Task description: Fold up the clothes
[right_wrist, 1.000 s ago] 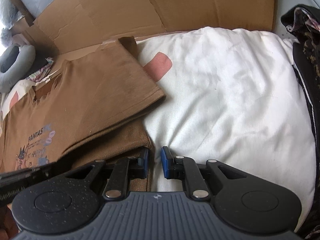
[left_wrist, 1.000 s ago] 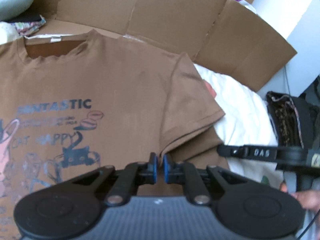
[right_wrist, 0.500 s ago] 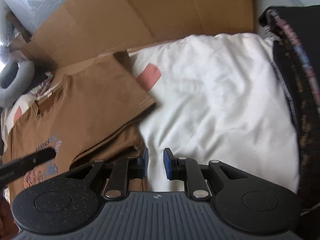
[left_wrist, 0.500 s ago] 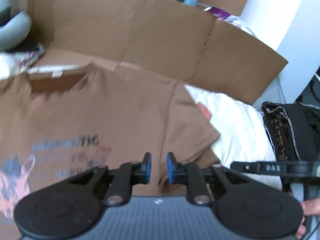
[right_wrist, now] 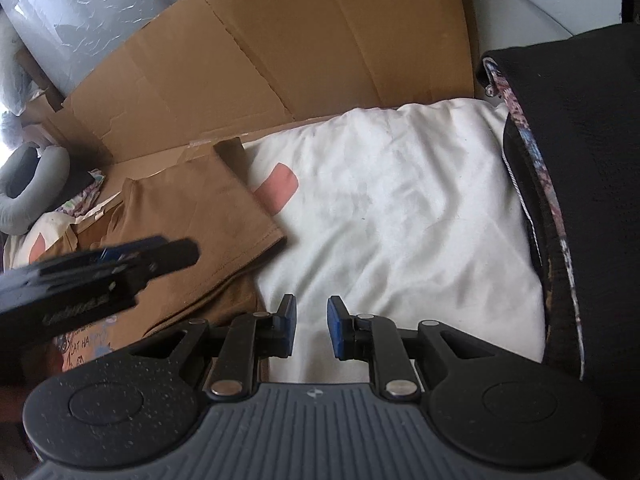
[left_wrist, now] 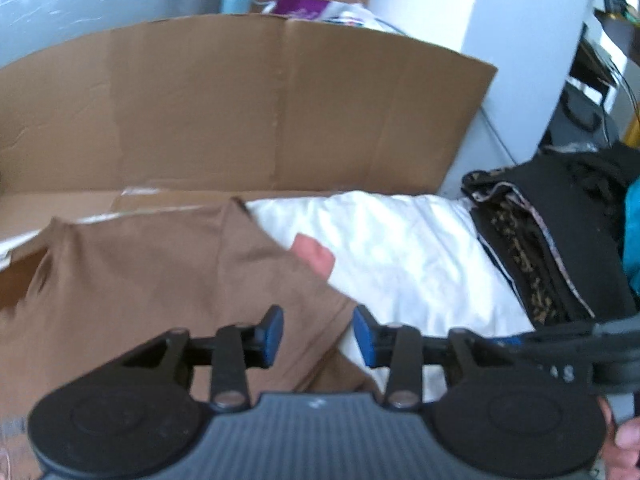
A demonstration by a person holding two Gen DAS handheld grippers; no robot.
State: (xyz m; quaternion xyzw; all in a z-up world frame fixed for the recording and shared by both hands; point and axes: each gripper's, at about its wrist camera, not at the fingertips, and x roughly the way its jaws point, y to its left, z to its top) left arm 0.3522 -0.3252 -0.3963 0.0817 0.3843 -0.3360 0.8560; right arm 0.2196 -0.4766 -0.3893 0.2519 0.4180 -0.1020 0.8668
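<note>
Left wrist view: the left gripper (left_wrist: 318, 330), black with blue pads, hangs above the brown cotton T-shirt (left_wrist: 152, 280), its jaws opening with nothing pinched between them; the hem of the shirt's short sleeve lies below the gap, apart from the pads. The T-shirt is spread flat, its sleeve reaching over onto a rumpled white pillow (left_wrist: 400, 256) that bears a pink patch (left_wrist: 314, 254) just beside the sleeve's edge. Behind shirt and pillow stands a large sheet of creased brown cardboard (left_wrist: 248, 108), propped up like a wall. To the right of the pillow, touching it, sits a pile of black fabric with a patterned trim (left_wrist: 552, 240). The right gripper's dark body crosses the lower right corner of this view, with part of a hand (left_wrist: 624, 448) beneath it. In the right wrist view, the right gripper (right_wrist: 311, 326) hovers over the near edge of the pillow (right_wrist: 400, 216), its jaws also opening and empty, the pads clear of the cloth. The T-shirt (right_wrist: 200, 208) lies to the left, a printed design showing on its front, and the left gripper (right_wrist: 132, 258) reaches in, blurred, above it. A grey neck cushion (right_wrist: 32, 196) rests at the far left.
</note>
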